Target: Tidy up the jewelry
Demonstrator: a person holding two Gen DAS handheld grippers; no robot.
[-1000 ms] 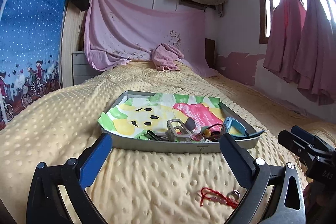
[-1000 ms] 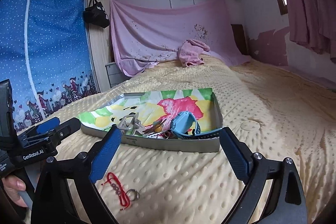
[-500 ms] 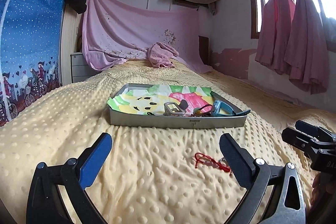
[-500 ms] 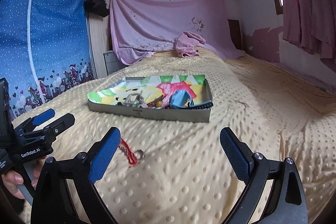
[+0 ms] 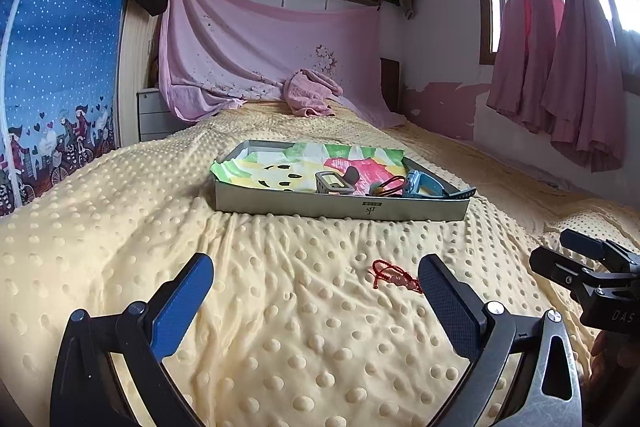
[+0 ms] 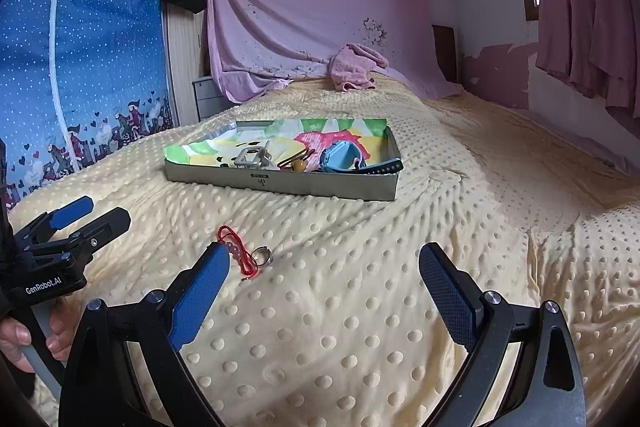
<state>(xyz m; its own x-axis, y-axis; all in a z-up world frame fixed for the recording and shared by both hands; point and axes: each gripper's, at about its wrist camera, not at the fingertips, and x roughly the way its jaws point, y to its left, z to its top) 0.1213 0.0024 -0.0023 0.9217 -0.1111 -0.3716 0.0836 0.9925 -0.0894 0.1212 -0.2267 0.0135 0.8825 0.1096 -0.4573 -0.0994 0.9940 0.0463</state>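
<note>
Broadly, the bed was covered by a dotted yellow blanket, with the tray set at twelve o'clock. Both the left gripper and right gripper were held with jaws spread, empty. The red bracelet lay at ten o'clock of the right gripper, the ring touching it.

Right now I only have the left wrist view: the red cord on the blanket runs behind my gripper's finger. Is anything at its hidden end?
Observer: Yes, the right wrist view shows a small metal ring touching the red cord at its near end; tied on or not, I cannot tell.
Operator: Is the right gripper carrying anything?
Observer: No, it is wide open, nothing between its fingers.
Operator: Anything in the tray I miss?
Observer: An amber bead by the front wall, beside the blue watch.
</note>
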